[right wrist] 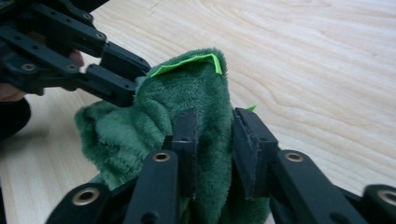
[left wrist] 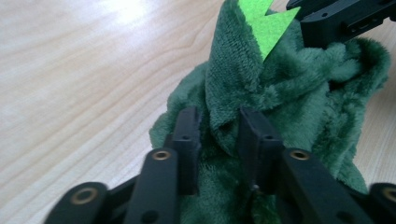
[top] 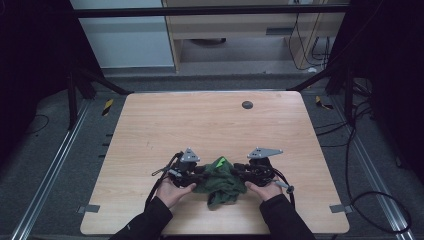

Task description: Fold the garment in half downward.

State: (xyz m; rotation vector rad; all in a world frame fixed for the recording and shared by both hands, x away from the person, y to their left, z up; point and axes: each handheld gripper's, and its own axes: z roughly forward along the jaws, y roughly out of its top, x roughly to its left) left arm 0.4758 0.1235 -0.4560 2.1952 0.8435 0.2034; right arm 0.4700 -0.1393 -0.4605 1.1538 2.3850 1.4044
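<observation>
Both hand-held grippers pinch a bunched green plush cloth near the front of the worktop.

On my left, the left hand-held gripper (left wrist: 219, 135) is clamped on a raised fold of the green plush cloth (top: 220, 181), which lies crumpled on the worktop (top: 200, 120) between my hands. It looks light, limp and fuzzy, so I judge it will sag and stretch rather than slip. A bright green felt trim (left wrist: 266, 23), probably a tag, sticks up. On my right, the right hand-held gripper (right wrist: 215, 140) grips another fold; edges or corners seem the best holds.
</observation>
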